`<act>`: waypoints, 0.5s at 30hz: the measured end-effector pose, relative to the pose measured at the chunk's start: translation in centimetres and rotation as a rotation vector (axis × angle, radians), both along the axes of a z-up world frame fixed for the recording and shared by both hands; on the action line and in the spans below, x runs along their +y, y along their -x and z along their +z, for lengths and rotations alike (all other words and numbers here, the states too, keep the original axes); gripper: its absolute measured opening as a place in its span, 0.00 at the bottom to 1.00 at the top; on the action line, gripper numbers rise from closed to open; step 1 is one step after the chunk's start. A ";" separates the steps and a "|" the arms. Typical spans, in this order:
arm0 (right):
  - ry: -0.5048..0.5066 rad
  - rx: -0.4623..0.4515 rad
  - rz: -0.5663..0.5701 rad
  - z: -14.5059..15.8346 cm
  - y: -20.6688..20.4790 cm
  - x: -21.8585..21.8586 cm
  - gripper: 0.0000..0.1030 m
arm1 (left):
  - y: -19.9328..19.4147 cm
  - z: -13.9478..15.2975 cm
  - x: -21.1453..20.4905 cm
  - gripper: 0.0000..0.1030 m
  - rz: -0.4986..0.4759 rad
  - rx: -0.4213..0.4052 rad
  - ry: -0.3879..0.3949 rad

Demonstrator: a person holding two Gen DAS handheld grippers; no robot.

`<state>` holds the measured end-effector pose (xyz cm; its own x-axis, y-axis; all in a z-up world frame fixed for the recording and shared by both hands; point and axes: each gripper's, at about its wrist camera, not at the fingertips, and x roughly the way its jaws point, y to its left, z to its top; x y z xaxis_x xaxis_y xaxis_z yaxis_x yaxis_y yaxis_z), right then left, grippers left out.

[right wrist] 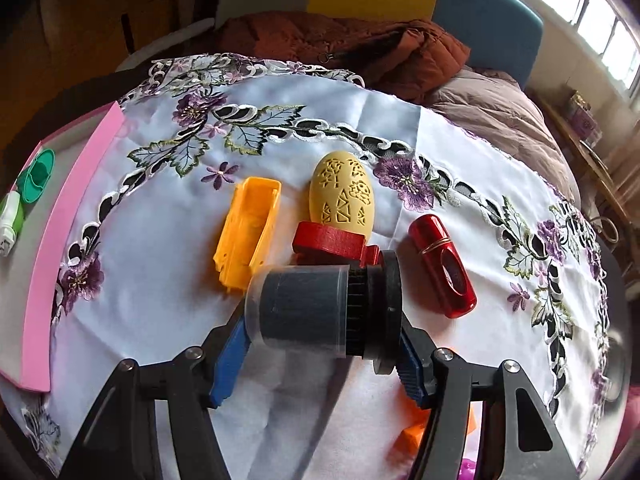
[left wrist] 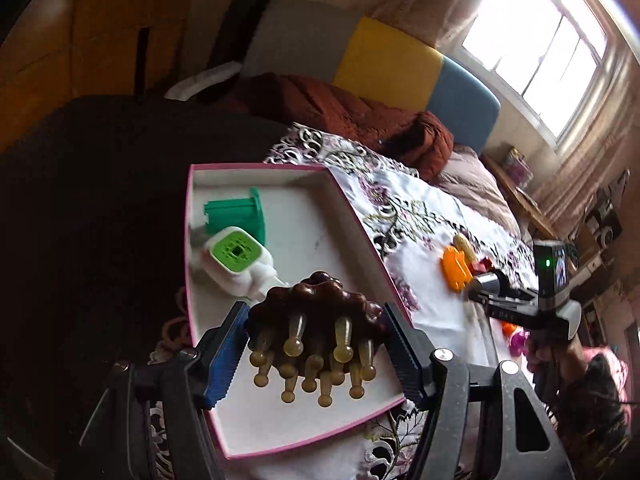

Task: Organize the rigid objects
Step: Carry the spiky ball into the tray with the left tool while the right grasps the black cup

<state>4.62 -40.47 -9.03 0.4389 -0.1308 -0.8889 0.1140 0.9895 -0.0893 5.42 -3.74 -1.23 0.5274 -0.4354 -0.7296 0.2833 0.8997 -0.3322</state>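
My left gripper (left wrist: 314, 322) is shut on a dark brown massager (left wrist: 320, 300) with yellowish knobbed prongs, held above the pink-rimmed white box (left wrist: 360, 216). Inside that box lie a green plastic piece (left wrist: 236, 210) and a white device with a green top (left wrist: 236, 258). My right gripper (right wrist: 322, 322) is shut on a dark grey cylinder with a clear cap and a black ridged end (right wrist: 304, 304), just above the embroidered cloth (right wrist: 160, 280). Beyond it on the cloth lie an orange trough-shaped piece (right wrist: 248, 232), a yellow carved egg (right wrist: 342, 196), a red flat piece (right wrist: 328, 242) and a red metallic capsule (right wrist: 442, 264).
The pink box (right wrist: 60, 220) lies at the cloth's left edge in the right wrist view. An orange object (right wrist: 416, 436) and something magenta (right wrist: 468, 472) lie under the right gripper's body. A rust-coloured jacket (right wrist: 360, 48) and a bed lie behind, with a window at the far right.
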 end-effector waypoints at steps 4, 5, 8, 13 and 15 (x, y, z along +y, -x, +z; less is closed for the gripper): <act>0.013 -0.004 -0.001 0.0 0.0 0.0 0.63 | -1.5 0.8 0.1 0.65 0.008 -0.008 0.034; 0.018 -0.005 0.001 0.0 -0.1 0.1 0.63 | -2.1 0.9 -0.1 0.65 0.008 -0.007 0.040; 0.023 -0.008 0.003 0.1 0.0 0.1 0.63 | -4.3 1.3 -1.1 0.65 0.000 0.000 0.065; 0.025 -0.010 0.005 0.1 -0.1 0.1 0.63 | -7.7 0.4 -4.0 0.65 -0.023 -0.023 0.007; 0.023 -0.009 0.004 0.1 -0.1 0.0 0.63 | -9.4 -0.8 -5.0 0.65 -0.028 -0.003 -0.026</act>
